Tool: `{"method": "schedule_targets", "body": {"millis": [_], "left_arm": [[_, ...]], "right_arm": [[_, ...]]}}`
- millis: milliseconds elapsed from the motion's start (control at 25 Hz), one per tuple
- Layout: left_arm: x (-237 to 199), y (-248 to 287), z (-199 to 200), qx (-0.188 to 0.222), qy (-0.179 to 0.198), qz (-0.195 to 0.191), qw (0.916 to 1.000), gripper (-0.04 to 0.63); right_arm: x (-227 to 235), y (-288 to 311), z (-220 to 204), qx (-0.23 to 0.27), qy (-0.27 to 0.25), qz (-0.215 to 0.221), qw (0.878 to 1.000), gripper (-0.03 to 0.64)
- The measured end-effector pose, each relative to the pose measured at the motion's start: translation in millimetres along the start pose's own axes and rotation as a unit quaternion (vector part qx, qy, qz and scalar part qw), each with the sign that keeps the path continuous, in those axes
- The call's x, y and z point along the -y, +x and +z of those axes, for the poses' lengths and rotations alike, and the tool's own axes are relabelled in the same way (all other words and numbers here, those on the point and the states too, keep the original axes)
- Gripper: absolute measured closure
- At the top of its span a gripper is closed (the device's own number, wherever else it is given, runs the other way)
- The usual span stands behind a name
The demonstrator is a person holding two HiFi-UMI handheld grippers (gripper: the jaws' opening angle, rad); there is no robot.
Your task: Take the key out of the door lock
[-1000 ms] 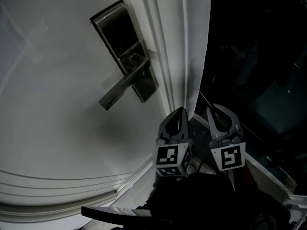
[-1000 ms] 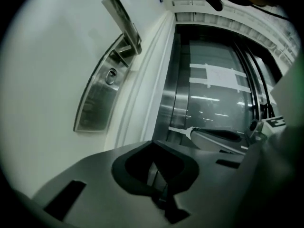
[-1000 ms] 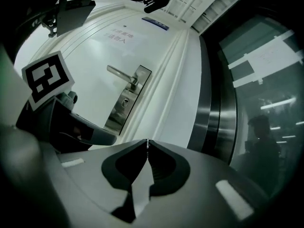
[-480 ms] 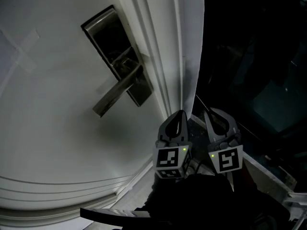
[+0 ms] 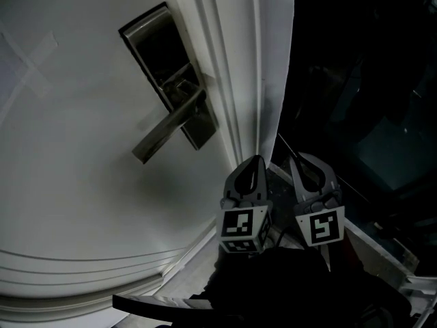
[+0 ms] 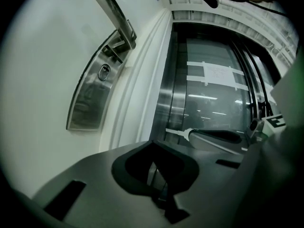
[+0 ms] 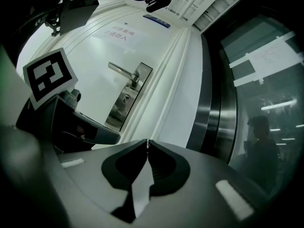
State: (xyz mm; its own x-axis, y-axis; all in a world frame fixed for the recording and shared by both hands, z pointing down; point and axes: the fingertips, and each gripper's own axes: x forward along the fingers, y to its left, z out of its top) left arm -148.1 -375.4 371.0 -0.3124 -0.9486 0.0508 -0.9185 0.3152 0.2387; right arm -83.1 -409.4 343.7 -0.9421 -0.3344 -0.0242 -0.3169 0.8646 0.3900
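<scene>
Left gripper [image 6: 153, 148] and right gripper [image 7: 147, 144] are held side by side near the edge of the white door [image 5: 82, 183]; each is clenched, jaws together on nothing. Open room is left between them and the lock plate [image 5: 153, 53], from which they are well apart. The brushed-metal plate is set just beside the ribbed white moulding [image 5: 225, 60], with dark glass [image 6: 213, 89] beyond it; a flat lever handle [image 5: 167, 125] is carried on the plate. The round keyhole cylinder [image 6: 103, 71], beside the lever's base on the plate, is shown only in the gripper views; a key cannot be made out there with certainty.
</scene>
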Motion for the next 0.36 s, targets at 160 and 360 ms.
{"method": "schedule_targets", "body": {"millis": [160,360], "left_arm": [[-1.7,-0.7,1.5,0.002,-0.01,0.004,0.9999,0.595],[-3.4,-2.2,-4.5,-0.003,-0.009,0.003,1.0,0.595]], "right_arm": [[0.0,-0.8,0.7,0.001,0.001,-0.001,1.0,0.604],[-1.2,-1.0,0.7,0.002,-0.005,0.0,1.0,0.604]]}}
